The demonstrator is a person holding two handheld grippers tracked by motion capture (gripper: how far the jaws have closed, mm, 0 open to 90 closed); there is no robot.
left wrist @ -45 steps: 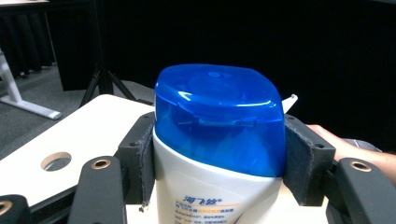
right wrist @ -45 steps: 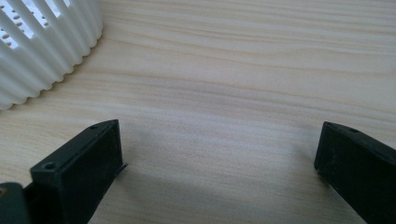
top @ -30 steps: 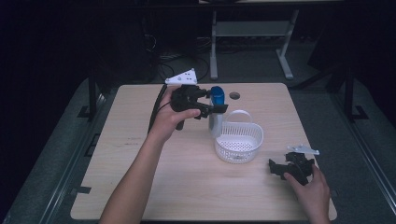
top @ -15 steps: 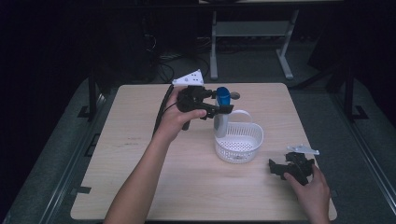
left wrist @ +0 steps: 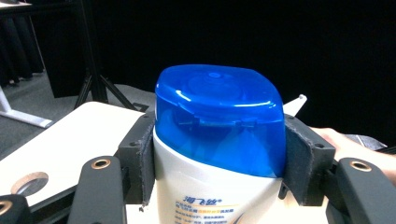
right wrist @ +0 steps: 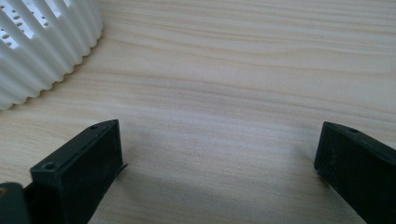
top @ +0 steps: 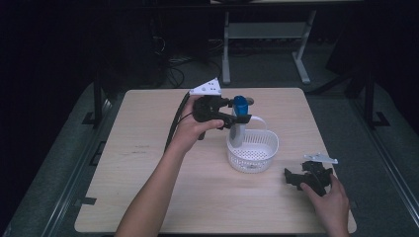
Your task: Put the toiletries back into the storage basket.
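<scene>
The bottle (top: 238, 126), white-bodied with a blue flip cap, stands upright with its base inside the white basket (top: 253, 154), at the basket's far-left rim as the high view gives it. The left gripper (top: 236, 118) is clamped on it just under the cap. The left gripper view confirms what the high view cannot resolve: both black pads (left wrist: 140, 163) press flat against the bottle's (left wrist: 219, 154) shoulder, one on each side, and printed lettering runs across the white body below. That view also shows a round hole in the table (left wrist: 65, 140) to the left of the bottle.

The right gripper (top: 296, 177) rests on the table (top: 148, 163) to the right of the basket and nearer the person, with a hand (top: 330, 202) on it. In the right gripper view its jaws stand wide apart with nothing but bare wood grain between them, and the basket's (right wrist: 42, 46) ribbed wall sits at upper left, apart from them.
</scene>
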